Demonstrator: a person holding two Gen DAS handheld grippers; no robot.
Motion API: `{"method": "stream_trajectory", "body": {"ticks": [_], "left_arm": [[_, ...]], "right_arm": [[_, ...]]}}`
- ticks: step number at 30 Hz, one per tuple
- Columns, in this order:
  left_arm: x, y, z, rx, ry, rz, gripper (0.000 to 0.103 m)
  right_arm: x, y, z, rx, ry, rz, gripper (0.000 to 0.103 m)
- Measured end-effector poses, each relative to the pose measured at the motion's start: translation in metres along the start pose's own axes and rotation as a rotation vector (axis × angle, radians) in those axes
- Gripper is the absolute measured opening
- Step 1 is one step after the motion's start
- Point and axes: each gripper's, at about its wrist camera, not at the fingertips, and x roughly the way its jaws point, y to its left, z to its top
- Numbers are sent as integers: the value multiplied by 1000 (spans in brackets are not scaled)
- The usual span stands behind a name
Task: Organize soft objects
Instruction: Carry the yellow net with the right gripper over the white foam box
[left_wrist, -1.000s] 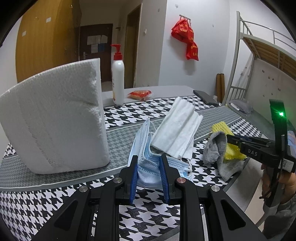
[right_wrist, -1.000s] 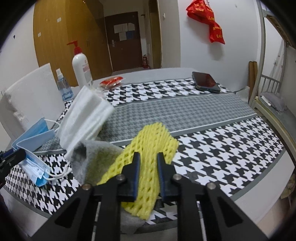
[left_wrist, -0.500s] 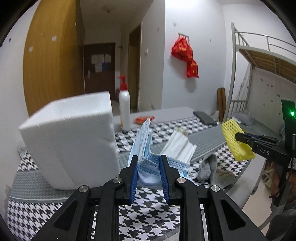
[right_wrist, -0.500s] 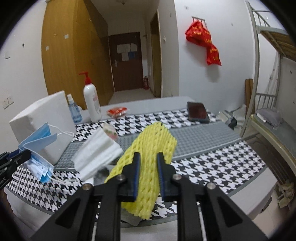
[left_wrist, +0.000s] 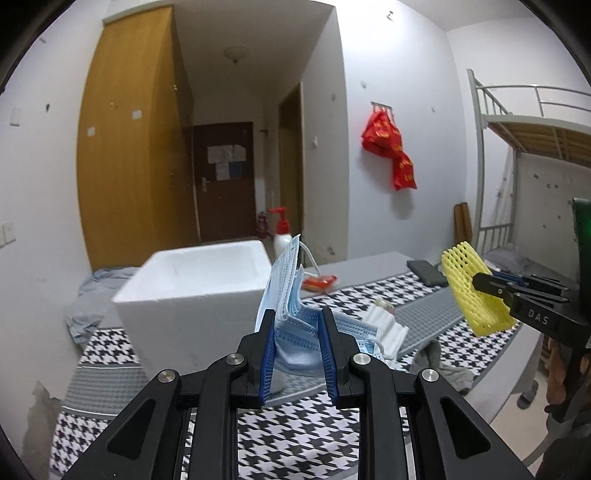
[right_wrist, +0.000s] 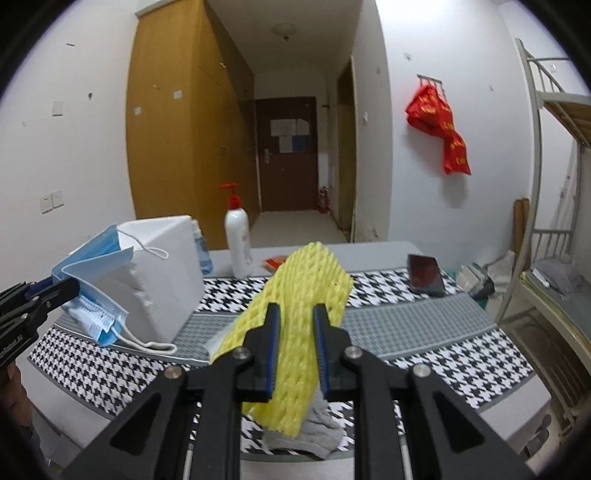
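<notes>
Holding left gripper (left_wrist: 297, 345): pinching blue face masks (left_wrist: 286, 291), raised above desk (left_wrist: 295, 435).
Right gripper (right_wrist: 294, 345): clamped on yellow foam net (right_wrist: 303, 295).

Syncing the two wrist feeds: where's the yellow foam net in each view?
Left wrist: yellow foam net at the right edge, clamped in the right hand-held gripper.
Right wrist: yellow foam net bottom centre, between that gripper's fingers.
Shared landmark: white foam box on the table.
</notes>
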Motion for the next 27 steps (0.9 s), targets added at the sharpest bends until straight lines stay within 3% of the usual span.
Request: {"method": "stream_trajectory", "body": {"ticks": [19,27], "left_arm": [[-33,44,14,-60,-53,218,24],[-37,67,14,-89,-67,270,24]], "right_arm": [[9,71,34,-118,-55,243,21],[26,102,45,-159,-52,312,21]]}}
